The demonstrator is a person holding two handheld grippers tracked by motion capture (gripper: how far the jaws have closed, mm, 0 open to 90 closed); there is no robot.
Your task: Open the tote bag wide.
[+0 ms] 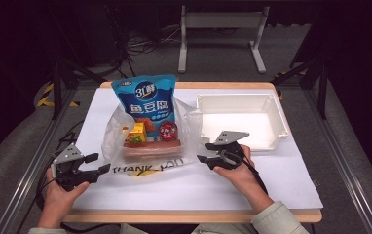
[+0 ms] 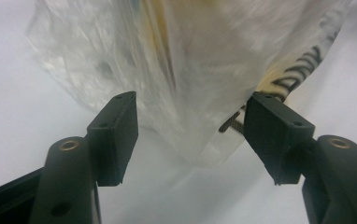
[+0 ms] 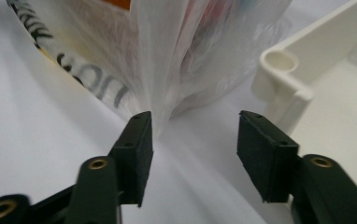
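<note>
Both grippers sit near the table's front edge: left gripper [image 1: 101, 163] at 8 o'clock, right gripper [image 1: 202, 152] at 5 o'clock of the plastic bag [image 1: 147, 134]. Each w/ jaws spread, released, nothing pinched; bag film just ahead of the pads. Bag at table centre, holding a blue snack pouch [image 1: 147, 100]. White bin [image 1: 242, 119] at 3 o'clock.

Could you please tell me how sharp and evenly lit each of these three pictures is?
High view: the white table is brightly lit, the surrounding room dark, the blue snack packet sharp. Left gripper view: the plastic bag is smeared by blur, the black jaws crisp. Right gripper view: the bag's folds look soft, and the white bin is slightly overexposed.
</note>
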